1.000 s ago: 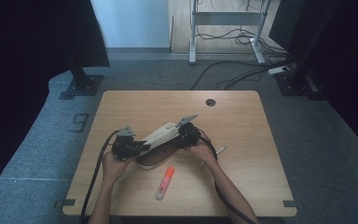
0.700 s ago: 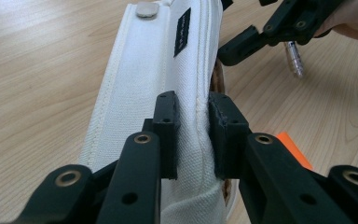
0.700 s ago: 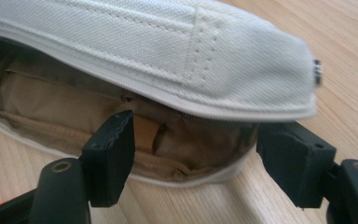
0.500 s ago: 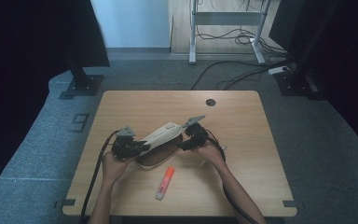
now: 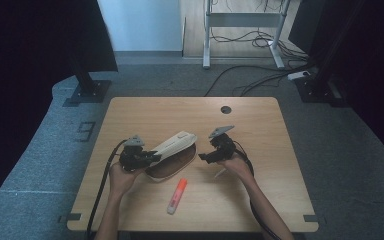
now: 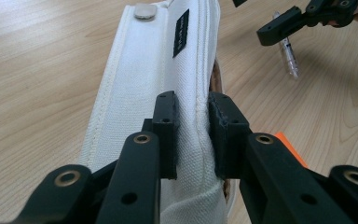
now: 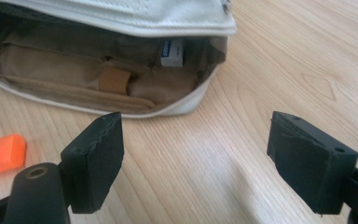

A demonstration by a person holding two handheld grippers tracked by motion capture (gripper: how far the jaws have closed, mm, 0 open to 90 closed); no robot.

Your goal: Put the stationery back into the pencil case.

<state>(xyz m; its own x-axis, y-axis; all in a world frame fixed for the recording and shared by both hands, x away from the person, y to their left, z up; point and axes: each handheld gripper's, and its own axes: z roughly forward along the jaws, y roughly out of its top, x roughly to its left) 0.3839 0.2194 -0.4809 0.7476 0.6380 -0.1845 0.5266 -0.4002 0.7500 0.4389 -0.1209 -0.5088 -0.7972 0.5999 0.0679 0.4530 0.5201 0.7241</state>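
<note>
Right tool [image 5: 206, 158] off canvas pouch [image 5: 172, 147]

Light wooden table [image 5: 260, 190] with rounded corners and a round cable hole [image 5: 225, 109] near the far edge. Left of centre, lying open, a cream canvas pencil case [image 5: 172, 155] with a tan lining. Toward the near edge, an orange highlighter [image 5: 176, 196]; right of the case, a clear pen [image 6: 289, 49].

The pouch's [image 7: 121, 70] left end runs off the right gripper view's edge, and its inner label [image 7: 171, 52] is too blurred to read. The orange marker [image 6: 289, 149] is mostly hidden behind the left gripper [image 6: 193, 135]. The syringe [image 5: 220, 173] near the table's [image 5: 280, 200] middle is too small to make out.
</note>
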